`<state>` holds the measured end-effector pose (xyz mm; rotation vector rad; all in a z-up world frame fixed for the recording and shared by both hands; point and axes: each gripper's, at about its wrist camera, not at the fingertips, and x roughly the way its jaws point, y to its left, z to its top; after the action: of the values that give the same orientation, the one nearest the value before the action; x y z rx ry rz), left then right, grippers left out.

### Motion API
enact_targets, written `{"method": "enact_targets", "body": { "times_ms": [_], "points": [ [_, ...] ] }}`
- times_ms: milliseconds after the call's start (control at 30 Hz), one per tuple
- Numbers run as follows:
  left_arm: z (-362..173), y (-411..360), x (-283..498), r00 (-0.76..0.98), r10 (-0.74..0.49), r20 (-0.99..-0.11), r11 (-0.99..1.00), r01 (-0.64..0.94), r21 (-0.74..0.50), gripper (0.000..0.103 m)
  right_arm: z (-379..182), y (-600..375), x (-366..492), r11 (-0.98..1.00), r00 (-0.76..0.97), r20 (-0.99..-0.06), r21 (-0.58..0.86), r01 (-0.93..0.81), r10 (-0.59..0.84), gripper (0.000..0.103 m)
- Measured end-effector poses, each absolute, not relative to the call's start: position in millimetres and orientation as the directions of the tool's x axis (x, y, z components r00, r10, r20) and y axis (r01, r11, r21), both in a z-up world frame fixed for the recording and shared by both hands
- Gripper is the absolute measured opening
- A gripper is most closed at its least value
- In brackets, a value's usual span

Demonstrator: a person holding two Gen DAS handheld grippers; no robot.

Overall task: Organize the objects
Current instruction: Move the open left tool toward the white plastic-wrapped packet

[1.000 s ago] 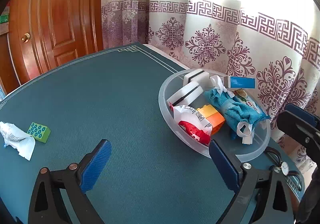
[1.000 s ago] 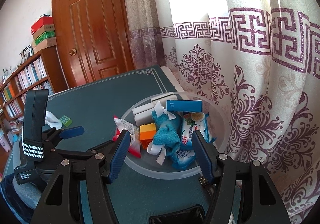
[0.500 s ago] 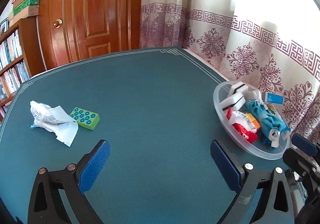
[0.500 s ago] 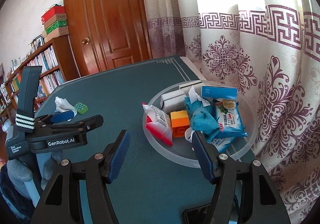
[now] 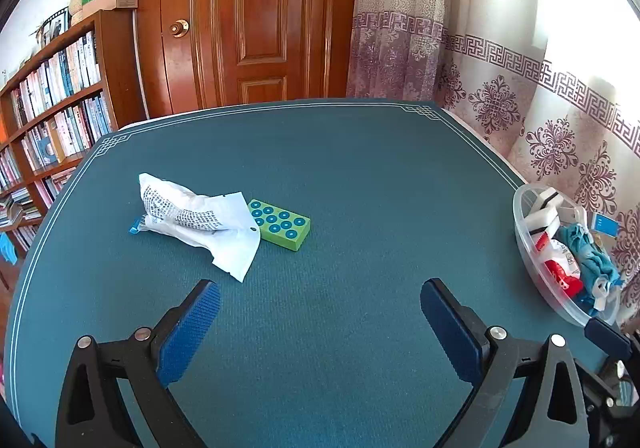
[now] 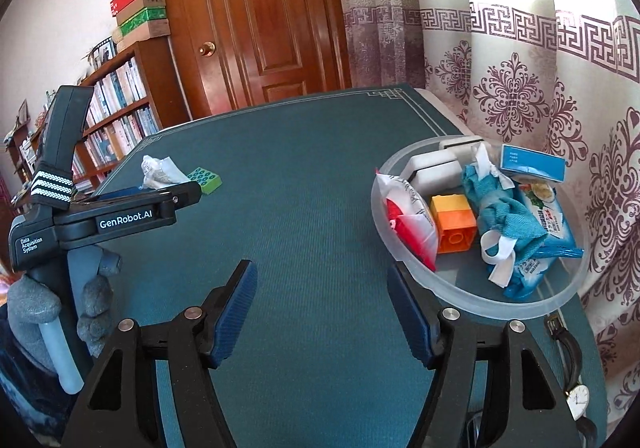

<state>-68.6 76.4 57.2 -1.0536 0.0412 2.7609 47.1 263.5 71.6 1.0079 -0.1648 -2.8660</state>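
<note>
On table (image 5: 360,176), left side: green block (image 5: 280,224) touching crumpled white wrapper (image 5: 200,220), lying flat
Right edge: clear bowl (image 6: 452,280) holding orange block (image 6: 456,222), blue cloth (image 6: 500,208), red-white packet (image 6: 408,216), blue box (image 6: 532,164), white blocks (image 6: 434,168)
Left gripper (image 5: 320,328): fingers wide apart, empty, above bare cloth near front edge
Right gripper (image 6: 320,308): jaws opening, nothing between, just beside bowl
Front right corner: wristwatch (image 6: 576,396)

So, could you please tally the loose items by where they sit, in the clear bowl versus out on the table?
In the clear bowl: 7 (red-and-white packet, orange block, teal cloth, wet-wipes pack, blue box, 2 white blocks)
On the table: 2 (green block, white wrapper)
Total: 9
</note>
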Motion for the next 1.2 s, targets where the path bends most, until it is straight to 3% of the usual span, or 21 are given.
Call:
{"method": "enact_targets", "body": {
  "times_ms": [433,700,900,1200],
  "points": [
    [59,40,-78,-0.728,0.137,-0.671,-0.990,-0.109,-0.085,0.102,56,233,21,-0.982,-0.731,-0.658,0.157,0.104,-0.183,0.069],
    [58,8,-93,-0.707,0.126,-0.696,-0.986,-0.013,-0.165,0.102,46,225,10,-0.983,-0.727,-0.665,0.161,0.089,-0.175,0.069],
    [54,-22,-109,-0.676,0.189,-0.712,-0.946,0.070,-0.318,0.102,44,225,7,-0.982,-0.723,-0.668,0.169,0.083,-0.176,0.069],
    [53,-51,-140,-0.670,0.153,-0.727,-0.907,0.197,-0.372,0.102,39,220,8,-0.982,-0.718,-0.672,0.162,0.097,-0.182,0.069]
  ]
}}
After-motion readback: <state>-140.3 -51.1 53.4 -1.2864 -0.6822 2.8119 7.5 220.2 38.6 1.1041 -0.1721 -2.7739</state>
